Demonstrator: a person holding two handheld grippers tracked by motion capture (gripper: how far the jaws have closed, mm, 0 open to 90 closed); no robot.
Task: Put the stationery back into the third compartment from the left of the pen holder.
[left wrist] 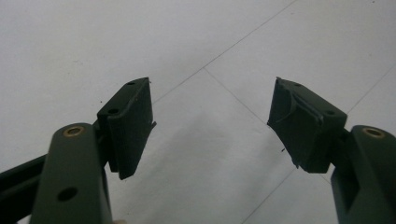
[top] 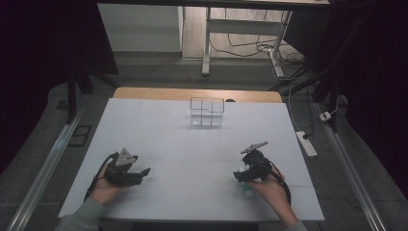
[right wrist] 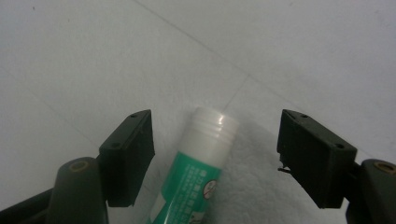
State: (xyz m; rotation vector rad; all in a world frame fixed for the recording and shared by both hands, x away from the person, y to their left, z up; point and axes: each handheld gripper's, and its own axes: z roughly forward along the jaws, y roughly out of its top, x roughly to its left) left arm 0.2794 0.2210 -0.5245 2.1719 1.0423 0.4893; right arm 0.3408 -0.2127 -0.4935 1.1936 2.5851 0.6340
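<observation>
A glue stick (right wrist: 201, 163) with a green label and a white cap lies on the white table between the jaws of my right gripper (right wrist: 215, 122). The jaws stand apart, with a gap on each side of the stick. In the high view the right gripper (top: 239, 174) sits near the table's front right, and the glue stick (top: 247, 192) pokes out beneath the hand. My left gripper (top: 144, 172) rests at the front left, open, and nothing lies between the jaws of the left gripper (left wrist: 212, 88) but bare table.
A clear plastic box (top: 207, 111) with compartments stands at the middle of the table's far edge. The white table top (top: 192, 154) stretches between the two hands. A power strip (top: 306, 143) lies on the floor to the right.
</observation>
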